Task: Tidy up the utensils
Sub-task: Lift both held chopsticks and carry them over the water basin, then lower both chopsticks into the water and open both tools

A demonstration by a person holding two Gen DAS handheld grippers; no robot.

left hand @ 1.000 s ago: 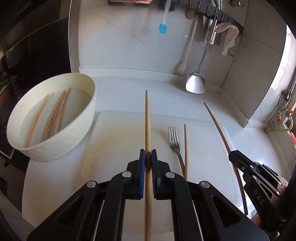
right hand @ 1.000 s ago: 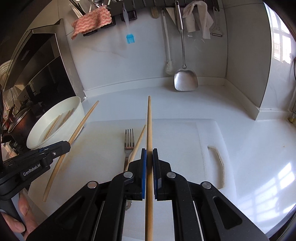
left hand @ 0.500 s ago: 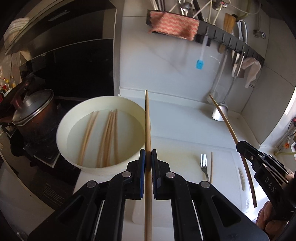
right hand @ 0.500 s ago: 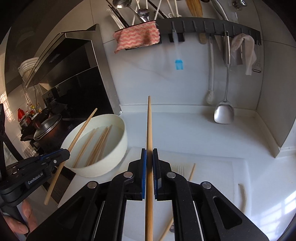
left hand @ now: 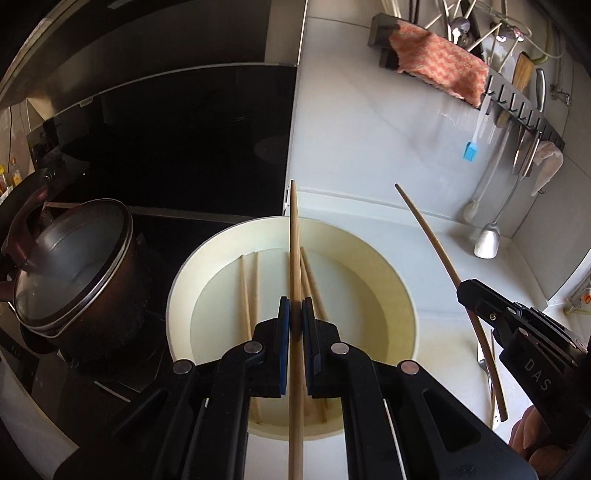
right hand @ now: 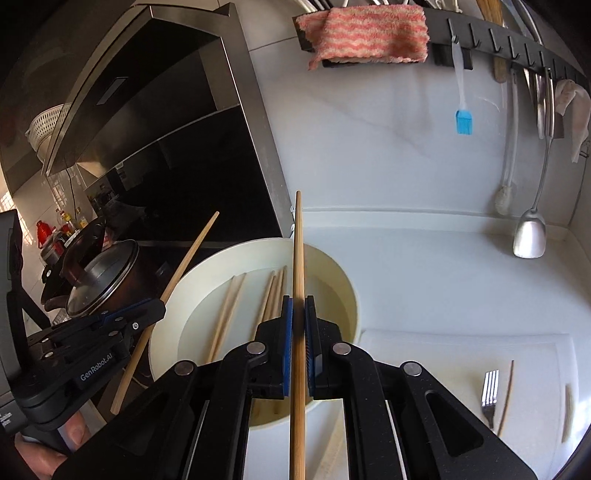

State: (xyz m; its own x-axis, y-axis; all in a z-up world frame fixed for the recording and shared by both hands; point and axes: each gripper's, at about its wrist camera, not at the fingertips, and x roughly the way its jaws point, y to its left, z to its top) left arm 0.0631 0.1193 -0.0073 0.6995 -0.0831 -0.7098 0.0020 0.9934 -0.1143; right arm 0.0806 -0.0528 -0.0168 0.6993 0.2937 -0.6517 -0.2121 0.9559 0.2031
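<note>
My left gripper (left hand: 296,306) is shut on a wooden chopstick (left hand: 294,236) and holds it above the white bowl (left hand: 406,299), which has several chopsticks (left hand: 245,291) lying in it. My right gripper (right hand: 298,304) is shut on another chopstick (right hand: 298,240), also over the bowl (right hand: 351,295). Each gripper shows in the other's view: the right one (left hand: 461,291) at the right, the left one (right hand: 159,308) at the left. A fork (right hand: 489,391) and one chopstick (right hand: 506,395) lie on the white cutting board (right hand: 424,350).
A dark pot with a glass lid (left hand: 70,266) stands on the stove left of the bowl. A wall rail holds a pink cloth (right hand: 365,31), a blue brush (right hand: 463,122) and a metal spatula (right hand: 530,236). The white counter (right hand: 424,266) runs to the back wall.
Both grippers, each holding its chopstick, have moved left from the cutting board to above the bowl. The fork and one chopstick stay on the board.
</note>
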